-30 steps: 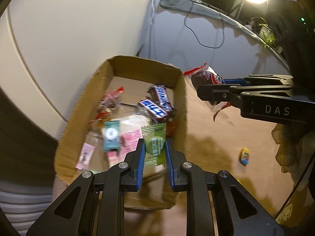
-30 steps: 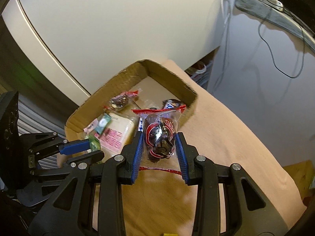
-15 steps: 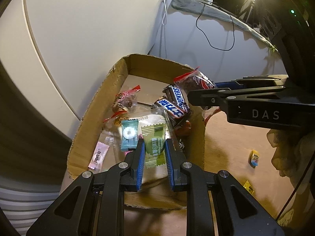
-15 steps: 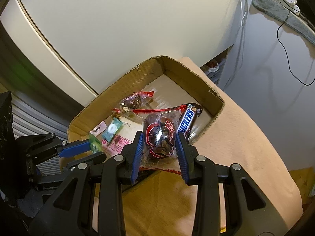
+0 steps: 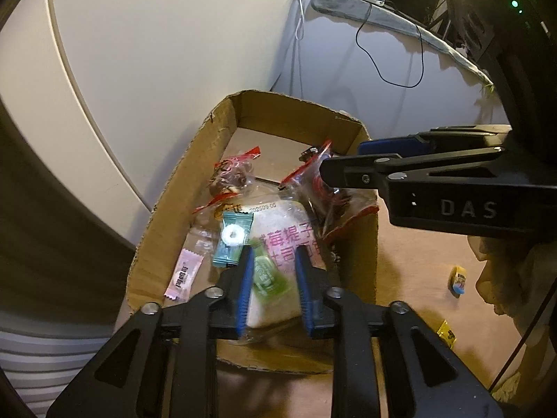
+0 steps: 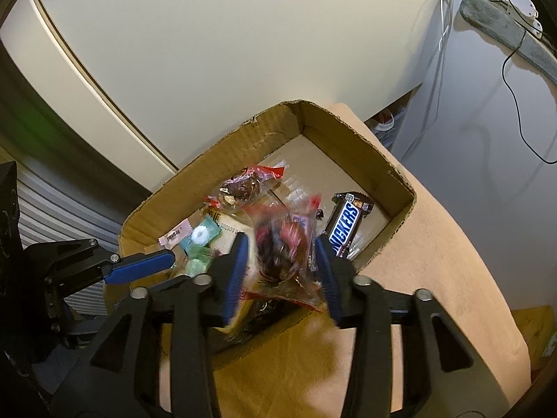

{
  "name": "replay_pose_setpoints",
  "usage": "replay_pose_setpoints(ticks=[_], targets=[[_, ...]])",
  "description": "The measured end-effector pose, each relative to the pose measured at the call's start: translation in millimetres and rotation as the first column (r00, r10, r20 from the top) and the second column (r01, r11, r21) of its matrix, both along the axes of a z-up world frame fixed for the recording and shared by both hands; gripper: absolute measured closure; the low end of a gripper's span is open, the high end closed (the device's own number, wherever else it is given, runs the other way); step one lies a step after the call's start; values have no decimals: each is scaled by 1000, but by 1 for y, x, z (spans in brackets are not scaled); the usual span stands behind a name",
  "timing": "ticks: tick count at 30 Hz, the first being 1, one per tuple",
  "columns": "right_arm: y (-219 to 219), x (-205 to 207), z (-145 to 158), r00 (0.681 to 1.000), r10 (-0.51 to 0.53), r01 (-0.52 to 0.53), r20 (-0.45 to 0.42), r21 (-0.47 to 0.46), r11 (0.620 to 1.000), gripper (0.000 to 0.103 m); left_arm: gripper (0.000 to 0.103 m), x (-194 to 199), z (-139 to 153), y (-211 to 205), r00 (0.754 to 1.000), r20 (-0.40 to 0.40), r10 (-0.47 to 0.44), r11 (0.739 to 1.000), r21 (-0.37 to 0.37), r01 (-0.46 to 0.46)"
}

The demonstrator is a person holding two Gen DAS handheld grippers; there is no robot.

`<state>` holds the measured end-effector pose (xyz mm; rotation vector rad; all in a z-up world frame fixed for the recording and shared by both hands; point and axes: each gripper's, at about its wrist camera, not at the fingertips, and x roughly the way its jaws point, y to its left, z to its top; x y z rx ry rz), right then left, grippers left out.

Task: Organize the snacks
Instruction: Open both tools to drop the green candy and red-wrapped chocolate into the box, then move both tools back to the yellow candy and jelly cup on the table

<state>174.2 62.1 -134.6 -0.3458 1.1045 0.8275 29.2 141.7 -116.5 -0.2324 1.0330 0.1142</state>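
Left wrist: blurred green candy wrapper (image 5: 267,276)

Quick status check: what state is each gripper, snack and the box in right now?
Left gripper: fingers just opened, green candy loose between them.
Right gripper: fingers just opened, red-trimmed snack bag dropping.
Cardboard box: open-topped, partly filled.
Snickers bar: lying in box.

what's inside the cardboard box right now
The cardboard box holds a Snickers bar, a teal candy, a pink sachet, a red-wrapped snack and a large white packet. Anything beneath that packet is hidden.
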Motion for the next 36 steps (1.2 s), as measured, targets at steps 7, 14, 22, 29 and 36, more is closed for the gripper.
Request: replay_pose_setpoints(ticks=[7, 14, 22, 29, 36], targets=[[-2, 1, 3, 1000, -19, 19, 25, -8, 1000, 31, 58, 0, -1, 0, 1000, -1, 3, 1000, 6, -3], [-5, 0, 3, 999, -32, 32, 20, -18, 999, 31, 49, -2, 1, -3, 1000, 1, -1, 1000, 20, 1], [-14, -2, 9, 998, -49, 49, 28, -20, 999, 31, 42, -2, 7, -14, 1000, 10, -24, 999, 49, 23], [-38, -2, 10, 996, -79, 80, 28, -26, 996, 31, 41, -3, 13, -28, 998, 19, -65, 997, 51, 64], [-76, -5, 8, 990, -134, 135, 31, -33, 990, 31, 41, -1, 12, -51, 991, 17, -129, 991, 39, 129]])
